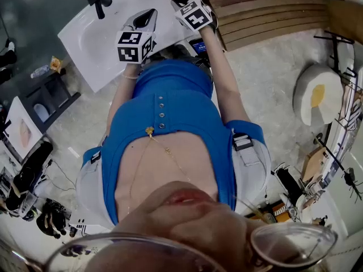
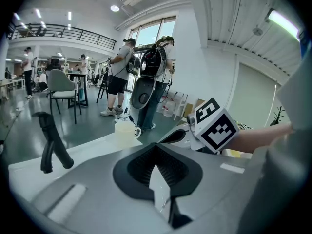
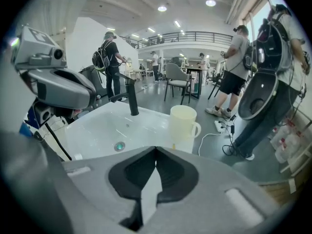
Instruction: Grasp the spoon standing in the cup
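Note:
A cream cup (image 3: 183,126) with its handle to the right stands on the near corner of a white sink (image 3: 97,126). No spoon shows above its rim; a small yellowish tip (image 3: 173,146) pokes up just in front of the cup. My right gripper (image 3: 156,150) is shut and empty, a short way before the cup. My left gripper (image 2: 156,146) is also shut and empty, and the cup (image 2: 126,129) lies farther off beyond it. In the head view both grippers, left (image 1: 148,17) and right (image 1: 180,3), hover over the sink's edge, and the cup is hidden.
A black faucet (image 3: 130,99) rises at the sink's far side, with the drain (image 3: 119,146) in the basin. People with backpacks (image 3: 273,72) stand close behind the sink, with cables (image 3: 219,130) on the floor. Wooden steps (image 1: 266,10) lie to the right.

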A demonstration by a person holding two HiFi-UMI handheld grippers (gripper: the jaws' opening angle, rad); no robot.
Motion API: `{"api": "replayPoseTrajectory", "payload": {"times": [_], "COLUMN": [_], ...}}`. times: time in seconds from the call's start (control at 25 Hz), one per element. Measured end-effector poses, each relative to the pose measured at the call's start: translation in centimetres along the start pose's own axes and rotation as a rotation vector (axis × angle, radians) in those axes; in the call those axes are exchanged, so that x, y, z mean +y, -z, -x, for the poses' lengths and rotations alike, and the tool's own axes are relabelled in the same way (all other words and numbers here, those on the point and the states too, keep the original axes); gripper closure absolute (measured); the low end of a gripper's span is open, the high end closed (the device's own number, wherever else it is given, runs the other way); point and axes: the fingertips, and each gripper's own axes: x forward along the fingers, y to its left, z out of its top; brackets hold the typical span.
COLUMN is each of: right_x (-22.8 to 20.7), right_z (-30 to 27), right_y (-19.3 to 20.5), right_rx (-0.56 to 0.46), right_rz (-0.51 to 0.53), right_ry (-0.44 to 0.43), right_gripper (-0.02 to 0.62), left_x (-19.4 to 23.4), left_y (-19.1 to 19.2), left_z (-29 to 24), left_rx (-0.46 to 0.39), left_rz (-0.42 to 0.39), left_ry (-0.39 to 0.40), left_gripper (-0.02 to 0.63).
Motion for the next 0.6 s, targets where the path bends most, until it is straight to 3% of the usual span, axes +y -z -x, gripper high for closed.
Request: {"api": "replayPoseTrajectory", "payload": {"times": [0.6], "right_x": [3.5], "right_z": [4.0], "right_y": [-4.1], "right_rx": [-0.134], "right_rz": [0.114], "right_ry": [-0.032], "right_gripper": [0.592], "left_x": [-0.4], "left_y": [0.0], "left_z": [-0.1], "left_rx": [-0.012], "left_rz": [-0.023], "left_ry": [-0.033], "left_gripper": [0.615]}}
